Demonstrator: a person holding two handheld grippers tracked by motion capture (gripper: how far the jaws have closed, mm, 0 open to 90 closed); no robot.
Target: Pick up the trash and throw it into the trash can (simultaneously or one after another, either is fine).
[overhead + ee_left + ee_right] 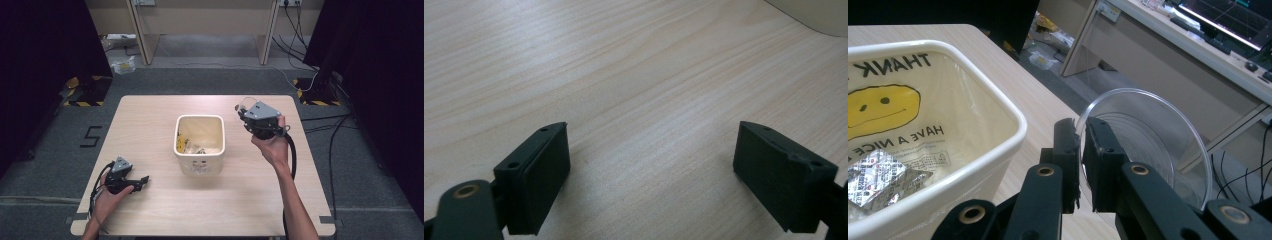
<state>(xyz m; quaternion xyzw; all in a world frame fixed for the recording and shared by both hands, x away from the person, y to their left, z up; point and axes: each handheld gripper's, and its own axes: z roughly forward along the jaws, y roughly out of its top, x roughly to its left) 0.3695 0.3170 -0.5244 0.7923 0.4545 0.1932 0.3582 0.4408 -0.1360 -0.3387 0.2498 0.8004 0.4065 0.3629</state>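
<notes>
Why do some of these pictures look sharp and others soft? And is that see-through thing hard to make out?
High view: even light, dark curtains at both sides, the bin crisp. Left gripper view: wood grain of the table sharp, soft shadows under the open jaws. Right gripper view: the clear plastic cup shows mainly by its bright rim; the desk behind is slightly blurred.

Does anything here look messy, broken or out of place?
Nothing looks spilled or broken. The white bin stands upright mid-table with a smiley-face bag lining it and a foil blister pack inside. The right claw pinches the rim of a clear plastic cup beside the bin. The left claw is open over bare table.
</notes>
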